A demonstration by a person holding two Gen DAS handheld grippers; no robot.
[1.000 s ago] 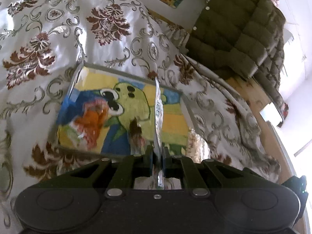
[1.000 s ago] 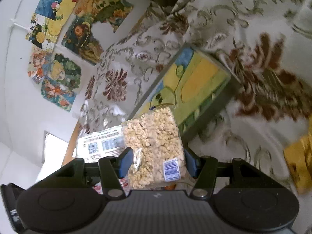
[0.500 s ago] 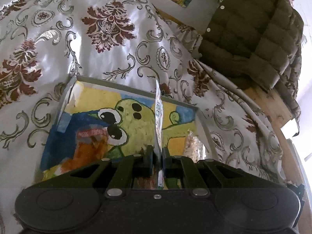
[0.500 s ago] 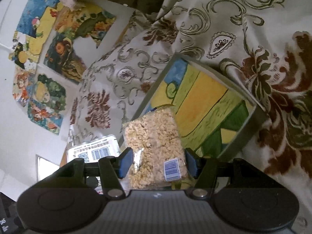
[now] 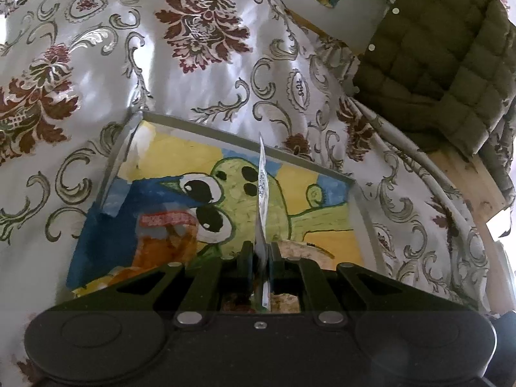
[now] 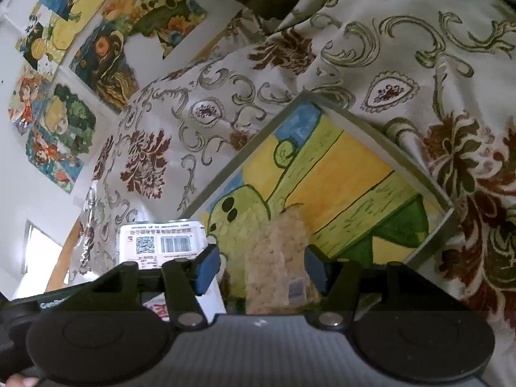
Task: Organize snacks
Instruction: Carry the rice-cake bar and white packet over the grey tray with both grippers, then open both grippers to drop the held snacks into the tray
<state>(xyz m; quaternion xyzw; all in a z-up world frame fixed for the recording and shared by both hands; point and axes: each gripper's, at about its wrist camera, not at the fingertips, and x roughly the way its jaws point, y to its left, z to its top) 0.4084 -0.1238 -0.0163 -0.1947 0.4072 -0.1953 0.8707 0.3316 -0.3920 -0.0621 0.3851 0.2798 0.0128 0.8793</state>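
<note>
Right wrist: cereal bag (image 6: 277, 258) loose between parted right claw (image 6: 261, 266) fingers.

My bed wears a white cloth (image 5: 206, 74) with maroon flowers. A quilted olive jacket (image 5: 441, 64) lies at its far edge. Painted pictures (image 6: 93, 51) cover my wall.

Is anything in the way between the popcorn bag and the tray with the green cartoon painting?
Nothing visible. The popcorn bag already hangs over the tray, between the right hand-held gripper's opened jaws.

Clear puffed-snack bag (image 6: 277, 258) over painted tray (image 6: 351, 167)
</note>
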